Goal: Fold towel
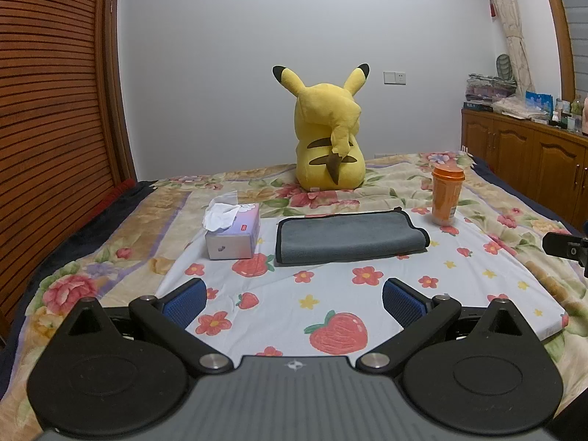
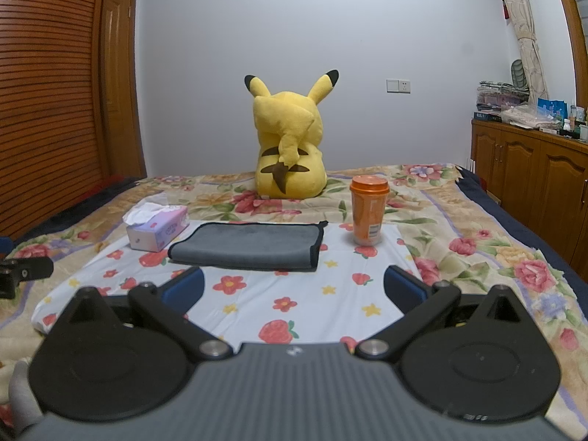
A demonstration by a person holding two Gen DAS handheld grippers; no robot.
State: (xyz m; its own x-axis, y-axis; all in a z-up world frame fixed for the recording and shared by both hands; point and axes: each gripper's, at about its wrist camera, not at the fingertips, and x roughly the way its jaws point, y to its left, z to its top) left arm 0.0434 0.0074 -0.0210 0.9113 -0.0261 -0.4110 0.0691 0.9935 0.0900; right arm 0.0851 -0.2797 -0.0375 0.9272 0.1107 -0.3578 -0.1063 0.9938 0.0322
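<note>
Grey towel (image 1: 349,235) is seen lying folded on the white strawberry-print cloth (image 1: 330,294) spread over the bed (image 1: 92,257), black-trimmed edges showing. It is flanked by a tissue box (image 1: 233,233) just beside its left end and an orange cup (image 1: 446,194) near its right end. A yellow plush (image 1: 329,128) is sat behind, back turned, near the wall.

Left hand-held gripper (image 1: 294,299): blue pads spread wide apart, nothing held, hovering over the cloth short of the towel.

Right hand-held gripper (image 2: 294,290): likewise spread apart and empty, with towel (image 2: 246,244) ahead, untouched.
</note>
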